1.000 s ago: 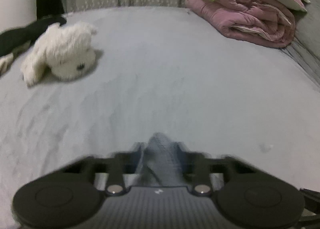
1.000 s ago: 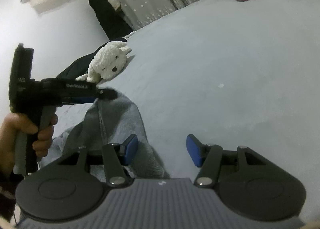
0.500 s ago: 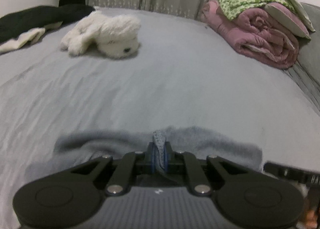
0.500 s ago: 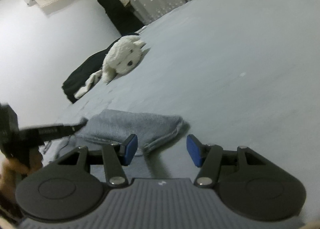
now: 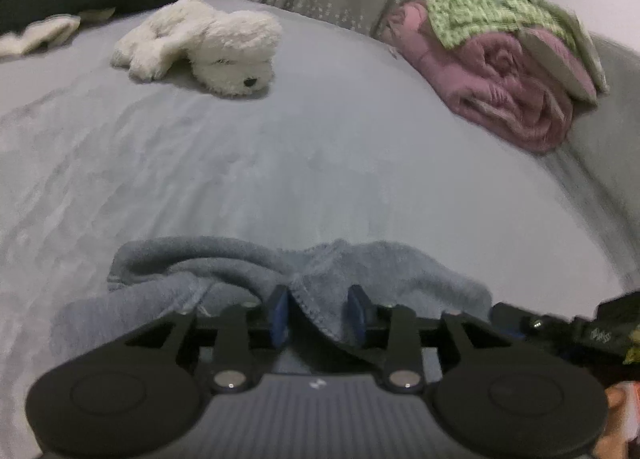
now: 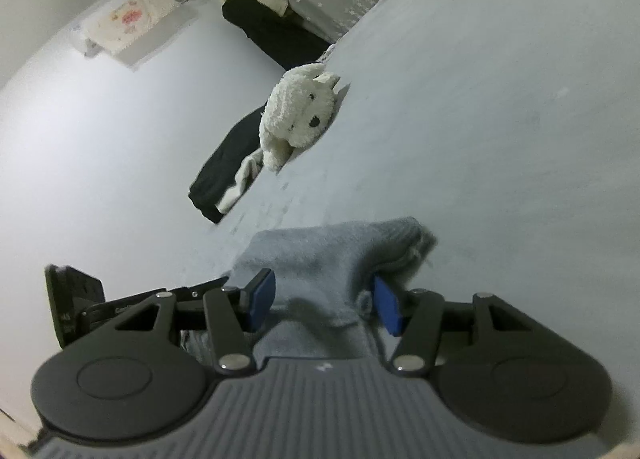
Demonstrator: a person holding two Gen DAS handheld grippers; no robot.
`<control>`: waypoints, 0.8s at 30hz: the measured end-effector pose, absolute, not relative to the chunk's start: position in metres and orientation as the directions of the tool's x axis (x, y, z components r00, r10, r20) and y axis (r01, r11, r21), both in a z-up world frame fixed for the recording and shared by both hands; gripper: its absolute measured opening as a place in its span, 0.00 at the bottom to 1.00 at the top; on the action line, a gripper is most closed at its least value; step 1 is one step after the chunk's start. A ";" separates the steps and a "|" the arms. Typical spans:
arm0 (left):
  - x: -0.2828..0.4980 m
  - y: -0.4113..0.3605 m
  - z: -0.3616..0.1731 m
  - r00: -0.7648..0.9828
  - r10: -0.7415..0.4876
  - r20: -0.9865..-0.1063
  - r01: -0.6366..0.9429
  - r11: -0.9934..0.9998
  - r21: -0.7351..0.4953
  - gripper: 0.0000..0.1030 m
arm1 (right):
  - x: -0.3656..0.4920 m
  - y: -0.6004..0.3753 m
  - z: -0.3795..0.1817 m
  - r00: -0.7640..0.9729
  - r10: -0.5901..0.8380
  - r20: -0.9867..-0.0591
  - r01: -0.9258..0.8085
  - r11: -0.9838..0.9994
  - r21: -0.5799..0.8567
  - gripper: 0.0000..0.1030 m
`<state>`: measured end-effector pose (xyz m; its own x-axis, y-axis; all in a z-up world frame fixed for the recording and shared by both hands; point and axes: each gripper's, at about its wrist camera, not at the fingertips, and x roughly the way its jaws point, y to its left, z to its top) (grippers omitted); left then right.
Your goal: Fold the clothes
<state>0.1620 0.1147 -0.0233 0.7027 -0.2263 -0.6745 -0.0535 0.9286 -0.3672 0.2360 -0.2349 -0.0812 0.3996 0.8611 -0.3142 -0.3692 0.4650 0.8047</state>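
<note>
Now, in the left wrist view, the left tongs point(image 5: 318, 313) point toward twelve o'clock over the bed point(image 5: 280, 163), and their jaws are opening — a corner of the grey-blue garment point(image 5: 248, 271) hangs between the blue pads point(image 5: 279, 313), but they no longer seem to press on it. The garment lies just ahead of these tongs as a rumpled band, its long axis running from nine to three o'clock, with a white plush dog point(image 5: 208, 47) well beyond at eleven o'clock and a pink quilt point(image 5: 504, 95) at two. In the right wrist view, the right tongs point(image 6: 324, 305) stand apart and are easing closed, with the garment point(image 6: 332, 255) bulging up between them; its folded end reaches toward one o'clock, and the right-hand pad point(image 6: 387, 309) sits against a small hem fold without a clear pinch. The left tongs point(image 6: 224, 281) show at nine o'clock, right beside the cloth. Both are equally near, so I judge the next grasp falls to the right tongs — already straddling the near edge.
</note>
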 end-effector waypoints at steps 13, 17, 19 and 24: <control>0.217 0.091 -0.010 0.693 -0.294 -0.658 -0.006 0.911 -0.413 0.42 | 0.228 -0.265 -0.057 0.630 0.765 -0.134 -0.377 0.452 0.809 0.11; 0.235 0.069 -0.006 0.688 -0.309 -0.656 0.030 0.916 -0.400 0.43 | 0.223 -0.280 -0.042 0.726 0.670 -0.153 -0.347 0.549 0.760 0.11; 0.244 0.058 -0.005 0.684 -0.311 -0.660 0.047 0.922 -0.385 0.44 | 0.223 -0.285 -0.038 0.764 0.620 -0.178 -0.312 0.598 0.739 0.11; 0.273 0.033 -0.005 0.665 -0.285 -0.690 0.083 0.947 -0.311 0.52 | 0.228 -0.276 -0.032 0.760 0.508 -0.406 -0.211 0.783 0.585 0.11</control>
